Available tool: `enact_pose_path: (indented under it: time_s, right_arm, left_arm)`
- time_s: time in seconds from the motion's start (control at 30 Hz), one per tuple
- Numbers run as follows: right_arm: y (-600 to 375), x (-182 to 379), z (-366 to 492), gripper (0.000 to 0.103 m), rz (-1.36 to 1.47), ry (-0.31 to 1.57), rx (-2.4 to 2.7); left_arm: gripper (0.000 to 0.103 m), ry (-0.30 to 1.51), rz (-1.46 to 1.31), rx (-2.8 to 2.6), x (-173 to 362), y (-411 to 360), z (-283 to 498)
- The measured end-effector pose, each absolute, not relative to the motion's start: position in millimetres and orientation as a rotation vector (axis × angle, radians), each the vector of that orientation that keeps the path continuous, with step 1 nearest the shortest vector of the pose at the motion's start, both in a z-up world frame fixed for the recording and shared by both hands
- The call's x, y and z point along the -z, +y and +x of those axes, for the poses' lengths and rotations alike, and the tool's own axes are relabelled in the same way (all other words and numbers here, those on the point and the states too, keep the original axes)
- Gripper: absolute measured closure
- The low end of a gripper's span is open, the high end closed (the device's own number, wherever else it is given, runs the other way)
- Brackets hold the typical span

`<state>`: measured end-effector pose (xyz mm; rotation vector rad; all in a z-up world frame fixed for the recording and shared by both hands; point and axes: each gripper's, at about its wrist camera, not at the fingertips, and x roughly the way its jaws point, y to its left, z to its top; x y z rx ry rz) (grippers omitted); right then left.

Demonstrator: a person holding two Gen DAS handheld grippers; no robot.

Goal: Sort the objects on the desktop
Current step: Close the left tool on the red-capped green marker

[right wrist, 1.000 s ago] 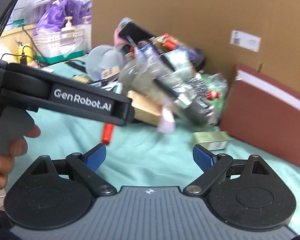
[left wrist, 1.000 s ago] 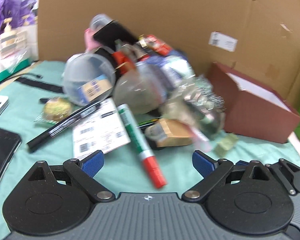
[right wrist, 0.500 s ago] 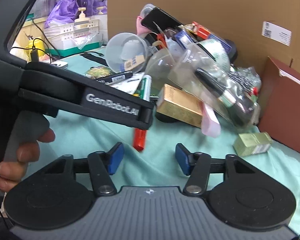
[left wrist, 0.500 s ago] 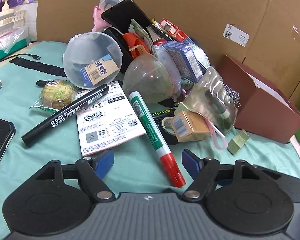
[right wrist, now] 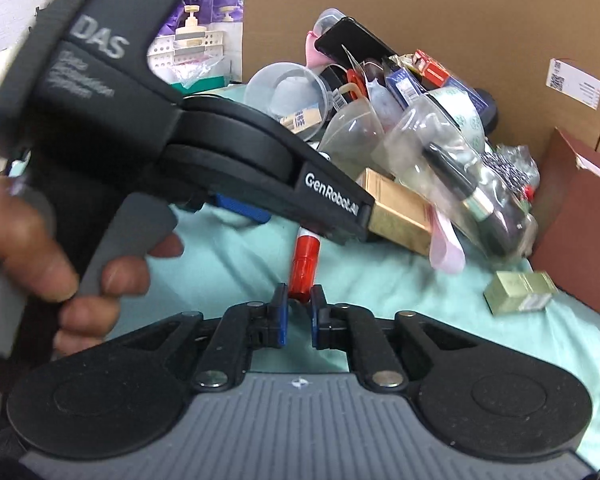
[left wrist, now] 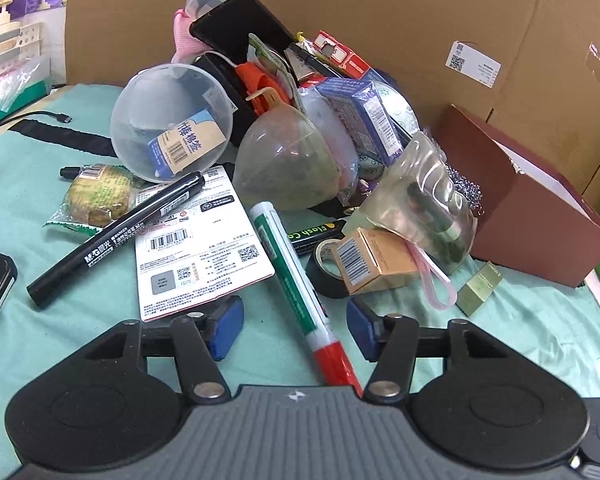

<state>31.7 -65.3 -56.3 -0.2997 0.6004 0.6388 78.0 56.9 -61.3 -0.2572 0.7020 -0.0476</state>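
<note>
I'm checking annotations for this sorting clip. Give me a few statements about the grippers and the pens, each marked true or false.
1. The left gripper is open with the red-capped marker lying between its fingers. True.
2. The right gripper is wide open. False: its jaws are nearly closed, right at the marker's red cap.
3. The black marker rests partly on the white card. True.
4. The maroon box sits left of the pile. False: it is on the right.
</note>
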Motion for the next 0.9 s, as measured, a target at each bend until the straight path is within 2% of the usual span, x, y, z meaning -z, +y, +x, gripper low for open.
enact_pose_path:
  time_s: [0.2,0.27,0.3,0.37,0.47,0.57,0.67,0.9]
  right_arm:
    - [-64,53,47,0.093,-0.224,0.616,-0.639]
    - [-60,53,52,0.092,-0.230,0.612,-0.631]
    - [-58,54,54,0.089,-0.226,0.611,-0.629]
    - [-56,54,59,0.079,-0.205,0.617,-0.629]
    - [-51,56,67,0.078,-0.197,0.614,-0.620]
    - [-47,60,73,0.078,-0.198,0.623,-0.606]
    - [-48,60,71,0.089,-0.207,0.618,-0.615]
    - [-49,59,72,0.089,-0.196,0.623,-0.608]
  left_arm:
    - [0.054,0.715,-0.242,0.061,60,53,86]
    - [0.074,0.729,-0.243,0.065,60,55,89]
    - [0.076,0.737,-0.254,0.073,60,56,90]
    - [0.076,0.743,-0.270,0.073,60,58,92]
    - [0.070,0.738,-0.249,0.079,61,54,94]
    - [0.070,0.737,-0.241,0.082,61,54,97]
    - [0.073,0.749,-0.242,0.088,61,55,100]
    - [0.072,0.733,-0.221,0.087,62,53,101]
